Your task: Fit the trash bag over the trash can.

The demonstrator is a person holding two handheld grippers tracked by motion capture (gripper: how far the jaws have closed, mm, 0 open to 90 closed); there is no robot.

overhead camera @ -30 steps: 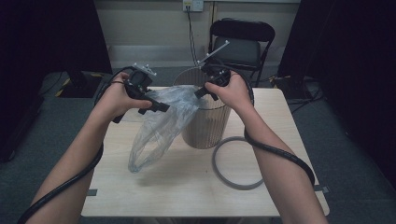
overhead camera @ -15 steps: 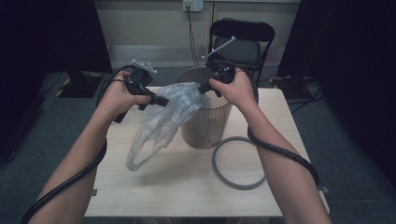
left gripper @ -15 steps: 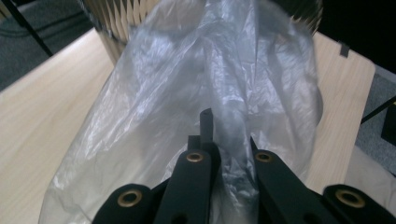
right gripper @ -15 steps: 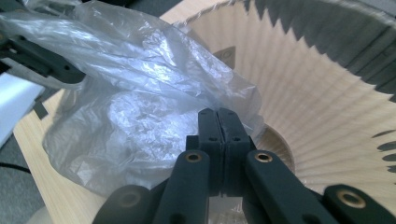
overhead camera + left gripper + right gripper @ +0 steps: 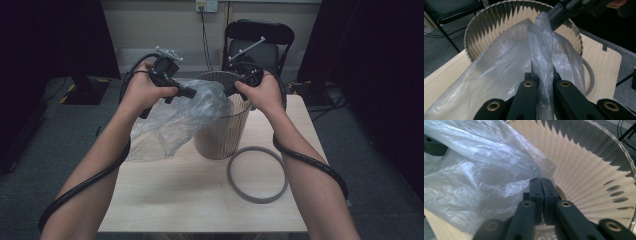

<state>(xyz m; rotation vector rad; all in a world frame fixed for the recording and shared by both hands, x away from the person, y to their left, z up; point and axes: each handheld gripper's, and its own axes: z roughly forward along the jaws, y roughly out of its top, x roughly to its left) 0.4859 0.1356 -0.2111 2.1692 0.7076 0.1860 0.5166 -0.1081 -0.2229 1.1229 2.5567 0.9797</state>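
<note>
Claw pair clamped on the plastic bag: your left claw and right claw stretch it above centre over the ribbed bin — it trails lower left onto the wooden surface; grey ring beside, chair behind.

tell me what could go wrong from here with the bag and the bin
1. Both the left gripper and the right gripper pinch thin film of the clear plastic bag; pulling them apart might tear it or slip it free.
2. Most of the bag hangs outside the ribbed bin, so it may bunch on the rim instead of lining it.
3. The light-looking bin could tip if the bag drags on it.
</note>
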